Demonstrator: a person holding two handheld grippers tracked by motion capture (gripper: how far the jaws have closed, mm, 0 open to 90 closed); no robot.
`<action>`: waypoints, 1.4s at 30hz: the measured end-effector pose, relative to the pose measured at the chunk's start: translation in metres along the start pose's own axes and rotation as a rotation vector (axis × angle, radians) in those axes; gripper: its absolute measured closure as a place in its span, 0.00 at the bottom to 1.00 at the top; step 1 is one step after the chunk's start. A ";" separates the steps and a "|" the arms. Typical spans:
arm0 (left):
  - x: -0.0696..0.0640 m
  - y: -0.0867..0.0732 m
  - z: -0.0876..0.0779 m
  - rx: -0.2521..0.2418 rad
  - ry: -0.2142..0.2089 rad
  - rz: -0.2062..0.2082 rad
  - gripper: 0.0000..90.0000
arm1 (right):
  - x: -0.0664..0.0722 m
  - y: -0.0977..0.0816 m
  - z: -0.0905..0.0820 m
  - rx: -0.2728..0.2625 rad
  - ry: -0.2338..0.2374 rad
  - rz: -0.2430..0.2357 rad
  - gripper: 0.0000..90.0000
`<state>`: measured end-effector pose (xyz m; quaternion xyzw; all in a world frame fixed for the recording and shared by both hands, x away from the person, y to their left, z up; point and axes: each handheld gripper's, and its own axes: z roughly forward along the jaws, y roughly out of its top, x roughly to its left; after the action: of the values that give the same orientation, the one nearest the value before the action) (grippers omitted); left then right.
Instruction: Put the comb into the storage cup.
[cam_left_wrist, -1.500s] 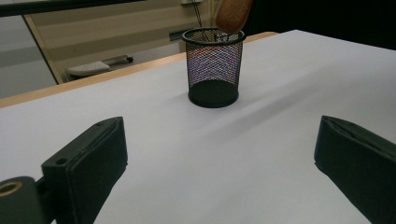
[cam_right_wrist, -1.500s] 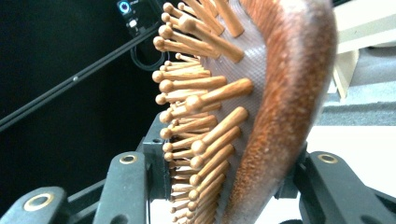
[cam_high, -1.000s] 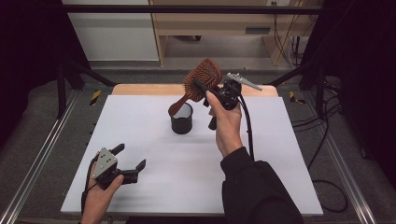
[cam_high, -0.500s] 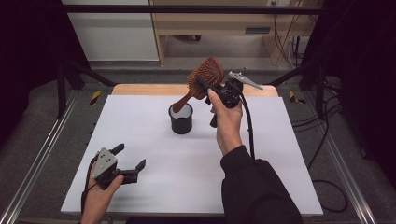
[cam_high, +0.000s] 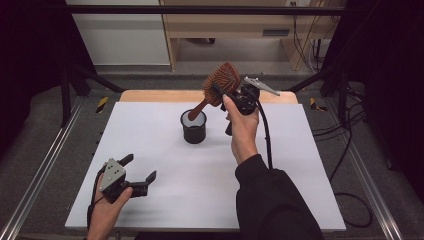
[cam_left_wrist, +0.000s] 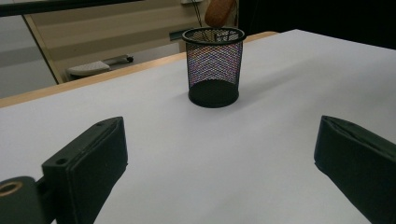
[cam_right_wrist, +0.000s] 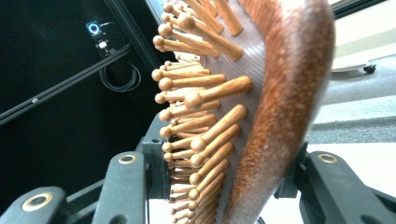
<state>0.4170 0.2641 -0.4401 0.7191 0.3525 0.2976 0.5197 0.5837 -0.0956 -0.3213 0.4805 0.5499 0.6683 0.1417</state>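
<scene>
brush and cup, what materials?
Brush: looks like wood, reddish-brown with a speckled satin finish; its round-tipped pins look wooden too, set in a brown pad, possibly rubber. Cup: black mesh with a solid rim and base, likely painted metal, since the diamond holes show light through.

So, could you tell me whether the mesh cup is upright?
Upright: the mesh cup stands on its base, open rim facing up.

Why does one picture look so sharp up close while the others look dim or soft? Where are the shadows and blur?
In the right gripper view the hairbrush sits near the lens, its pegs sharp, the background dark and soft. In the left gripper view the mesh cup is crisp with a faint shadow beside it, the left gripper slightly blurred. In the high view the white table is evenly lit and the room's edges fall into darkness.
</scene>
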 end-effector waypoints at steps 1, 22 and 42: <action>0.000 0.000 0.000 0.001 -0.001 0.001 0.03 | 0.000 -0.001 0.001 0.002 -0.001 0.002 0.57; 0.001 0.000 0.000 0.000 0.000 -0.001 0.03 | -0.003 -0.021 0.020 0.060 -0.040 -0.034 0.57; 0.001 0.000 0.000 0.000 -0.002 -0.001 0.03 | -0.011 -0.029 0.025 0.077 -0.055 -0.025 0.57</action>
<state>0.4172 0.2650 -0.4397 0.7193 0.3522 0.2968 0.5201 0.5991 -0.0779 -0.3534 0.4968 0.5770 0.6315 0.1465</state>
